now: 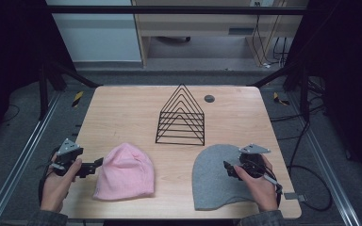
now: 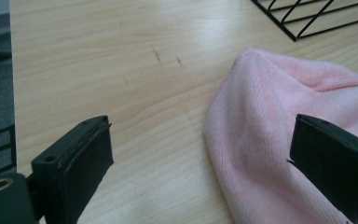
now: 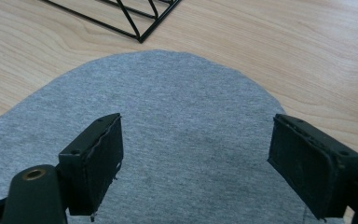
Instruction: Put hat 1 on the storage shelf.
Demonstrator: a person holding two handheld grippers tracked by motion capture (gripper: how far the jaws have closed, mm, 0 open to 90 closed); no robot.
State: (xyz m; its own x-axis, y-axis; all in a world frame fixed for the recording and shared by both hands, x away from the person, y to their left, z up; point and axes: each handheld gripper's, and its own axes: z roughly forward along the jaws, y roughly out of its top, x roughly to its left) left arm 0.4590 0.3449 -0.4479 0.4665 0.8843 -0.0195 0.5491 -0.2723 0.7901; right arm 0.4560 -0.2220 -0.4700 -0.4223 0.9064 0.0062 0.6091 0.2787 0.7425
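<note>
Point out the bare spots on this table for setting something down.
Free: table left of the wire rack, and right of it, behind the grey hat. Crowded: front edge, with the pink hat and both grippers.

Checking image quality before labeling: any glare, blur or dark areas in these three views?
High view: dim, sides nearly black, soft overall; pink hat and grey hat still readable. Left gripper view: bright sheen on the table, near black pads slightly soft, pink knit texture sharp. Right gripper view: even light, mild glare on the wood at top, wire rack cropped by the frame edge.
</note>
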